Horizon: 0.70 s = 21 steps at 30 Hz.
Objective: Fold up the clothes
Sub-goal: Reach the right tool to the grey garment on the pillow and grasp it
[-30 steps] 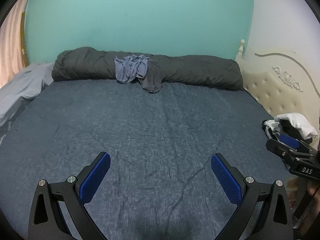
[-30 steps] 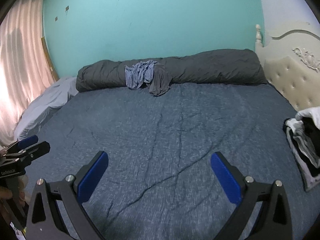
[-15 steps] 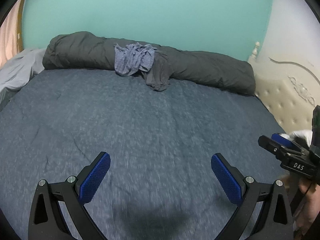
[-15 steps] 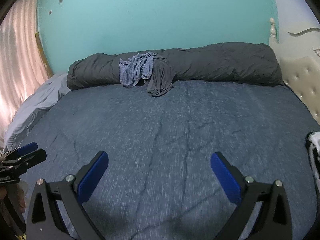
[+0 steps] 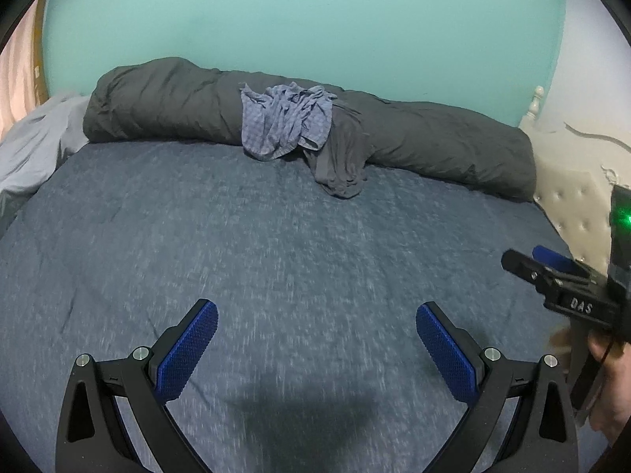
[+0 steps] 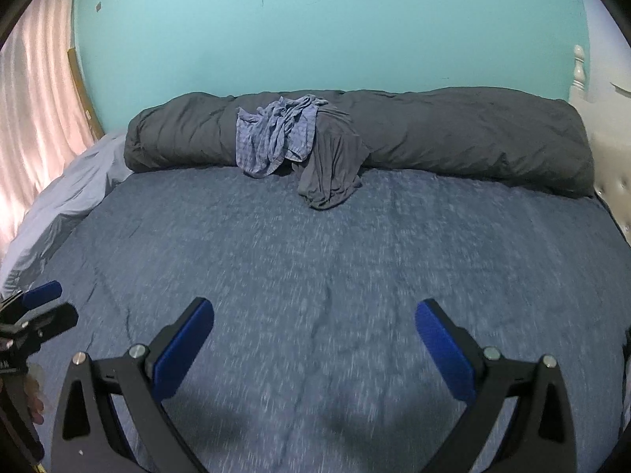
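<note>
Both tongs spread wide and empty, blue pads apart, hovering low over the near part of the bed [image 5: 276,236]. Left tongs [image 5: 315,339] seen from their own camera with nothing between the fingers but blue-grey bedcover; right tongs [image 6: 314,337] the same in theirs. Far across the mattress, well apart from either pair, two crumpled garments heaped against the rolled dark duvet [image 5: 453,146] along the far edge: a blue checked garment [image 5: 286,122] bunched on the roll's front face, and touching its right side a grey garment [image 5: 341,157] draped down off the roll with its lower end resting on the bedcover. From the right wrist view, the same pile straight ahead and slightly left of centre, blue checked garment [image 6: 276,138] beside grey garment [image 6: 333,165], duvet [image 6: 473,134] behind. Right tongs also visible at the right edge of the left wrist view, held in a hand [image 5: 613,390], fingers pointing left. Teal wall [image 5: 315,19] behind the bed, pale padded headboard [image 5: 572,197] to the right, pink curtain [image 6: 35,98] to the left, light grey sheet [image 6: 67,197] bunched at the bed's left side.
</note>
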Available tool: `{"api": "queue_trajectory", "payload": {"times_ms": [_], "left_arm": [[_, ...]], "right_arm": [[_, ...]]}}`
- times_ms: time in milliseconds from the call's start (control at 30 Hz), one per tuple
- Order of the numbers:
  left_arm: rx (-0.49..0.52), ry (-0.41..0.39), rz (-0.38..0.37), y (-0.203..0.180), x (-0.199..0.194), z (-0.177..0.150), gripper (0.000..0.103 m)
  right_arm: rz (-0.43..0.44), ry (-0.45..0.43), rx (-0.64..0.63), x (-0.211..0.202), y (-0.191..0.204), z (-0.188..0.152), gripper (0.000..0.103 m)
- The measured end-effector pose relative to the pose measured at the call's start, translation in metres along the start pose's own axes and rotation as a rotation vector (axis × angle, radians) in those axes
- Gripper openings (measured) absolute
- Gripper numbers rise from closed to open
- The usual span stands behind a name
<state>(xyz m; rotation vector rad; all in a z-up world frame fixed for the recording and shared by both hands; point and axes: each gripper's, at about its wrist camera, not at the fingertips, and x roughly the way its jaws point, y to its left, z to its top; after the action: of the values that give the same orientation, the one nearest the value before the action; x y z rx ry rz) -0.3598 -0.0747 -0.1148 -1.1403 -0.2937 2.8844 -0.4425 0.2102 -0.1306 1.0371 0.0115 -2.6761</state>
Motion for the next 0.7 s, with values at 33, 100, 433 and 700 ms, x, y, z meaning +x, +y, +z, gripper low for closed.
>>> {"api": "queue_trajectory", "payload": {"times_ms": [33, 100, 433, 700], "left_arm": [[-0.006, 0.002, -0.005, 0.002, 0.005, 0.004, 0.103], [-0.022, 0.012, -0.018, 0.008, 0.02, 0.013, 0.103], [-0.012, 0.047, -0.021, 0.028, 0.087, 0.051, 0.103], [-0.021, 0.075, 0.003, 0.047, 0.139, 0.062, 0.103]], "right_arm": [[0.0, 0.002, -0.004, 0.008, 0.0, 0.006, 0.103], [0.001, 0.006, -0.012, 0.025, 0.0, 0.018, 0.103], [0.008, 0.034, -0.045, 0.123, 0.002, 0.066, 0.103], [0.006, 0.084, -0.1, 0.205, 0.006, 0.084, 0.103]]}}
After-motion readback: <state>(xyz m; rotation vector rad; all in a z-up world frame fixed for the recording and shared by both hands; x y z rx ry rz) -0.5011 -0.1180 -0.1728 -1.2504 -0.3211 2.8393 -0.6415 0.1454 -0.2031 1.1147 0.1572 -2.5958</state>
